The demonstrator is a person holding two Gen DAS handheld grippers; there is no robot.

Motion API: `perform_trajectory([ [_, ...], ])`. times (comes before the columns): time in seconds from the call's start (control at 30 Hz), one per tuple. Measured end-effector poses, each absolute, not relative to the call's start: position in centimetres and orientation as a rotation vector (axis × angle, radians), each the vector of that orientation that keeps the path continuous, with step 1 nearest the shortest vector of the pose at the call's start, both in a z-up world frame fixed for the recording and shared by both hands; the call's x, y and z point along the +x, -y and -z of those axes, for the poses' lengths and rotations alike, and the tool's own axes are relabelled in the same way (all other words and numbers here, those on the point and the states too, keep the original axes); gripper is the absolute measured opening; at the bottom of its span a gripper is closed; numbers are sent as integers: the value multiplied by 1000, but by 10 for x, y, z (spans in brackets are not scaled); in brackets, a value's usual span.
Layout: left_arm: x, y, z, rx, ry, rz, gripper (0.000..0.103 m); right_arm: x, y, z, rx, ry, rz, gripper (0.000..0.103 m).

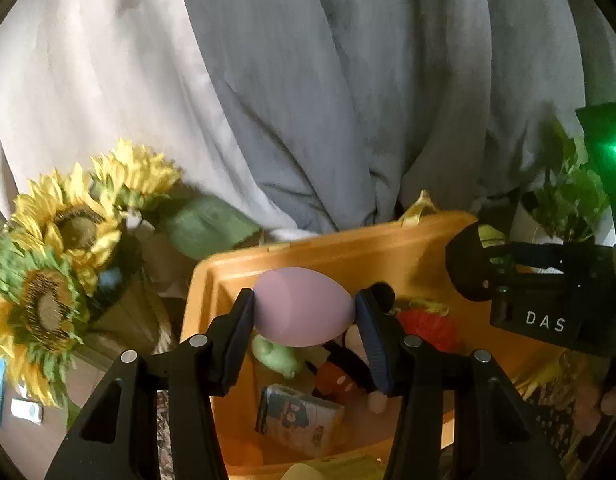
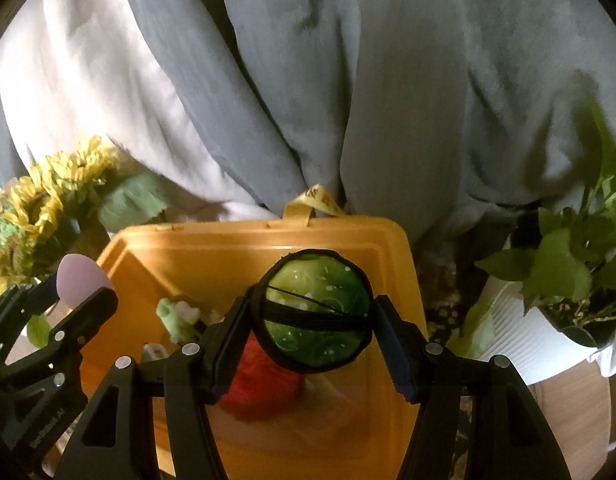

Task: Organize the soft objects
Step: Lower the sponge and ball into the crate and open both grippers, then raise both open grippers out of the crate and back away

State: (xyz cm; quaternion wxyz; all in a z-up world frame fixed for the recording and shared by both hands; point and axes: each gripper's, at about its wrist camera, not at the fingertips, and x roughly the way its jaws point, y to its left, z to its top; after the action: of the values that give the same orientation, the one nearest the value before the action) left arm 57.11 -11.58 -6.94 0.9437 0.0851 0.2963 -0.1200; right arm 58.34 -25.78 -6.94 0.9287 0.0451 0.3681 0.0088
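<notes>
My left gripper (image 1: 303, 312) is shut on a pink egg-shaped sponge (image 1: 303, 306) and holds it above the orange bin (image 1: 348, 248). My right gripper (image 2: 314, 320) is shut on a green ball in a black net (image 2: 314, 312), also above the bin (image 2: 235, 240). The left gripper with the pink sponge (image 2: 79, 280) shows at the left of the right wrist view. Inside the bin lie a red fluffy toy (image 1: 428, 328), a Mickey plush (image 1: 344, 376), a pale green toy (image 1: 275, 356) and a small printed pack (image 1: 299, 416).
Sunflowers (image 1: 63, 240) stand left of the bin. A potted green plant in a white pot (image 2: 548, 320) stands to its right. Grey and white curtains (image 1: 308, 100) hang behind. A yellow strap (image 2: 314, 198) sticks up at the bin's far rim.
</notes>
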Motion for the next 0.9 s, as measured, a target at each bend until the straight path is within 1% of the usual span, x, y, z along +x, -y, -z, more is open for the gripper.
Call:
perform_trajectory([
  [0.37,585,116,90,177,-721,261,53,596,253,86,48,-827,-38,63],
  [0.5,587,115,89,175,-724,248,61,597,250,85,29,-816,-29,66],
  [0.6,584,115,85,182,-711,241,61,596,249,82,13,-803,-24,66],
  [0.67,580,113,82,181,-699,232,65,592,250,78,12,-790,-18,66],
  [0.87,556,106,61,175,-640,193,74,571,249,63,5,-746,1,66],
  [0.9,548,104,55,171,-621,183,77,567,249,59,1,-735,4,66],
])
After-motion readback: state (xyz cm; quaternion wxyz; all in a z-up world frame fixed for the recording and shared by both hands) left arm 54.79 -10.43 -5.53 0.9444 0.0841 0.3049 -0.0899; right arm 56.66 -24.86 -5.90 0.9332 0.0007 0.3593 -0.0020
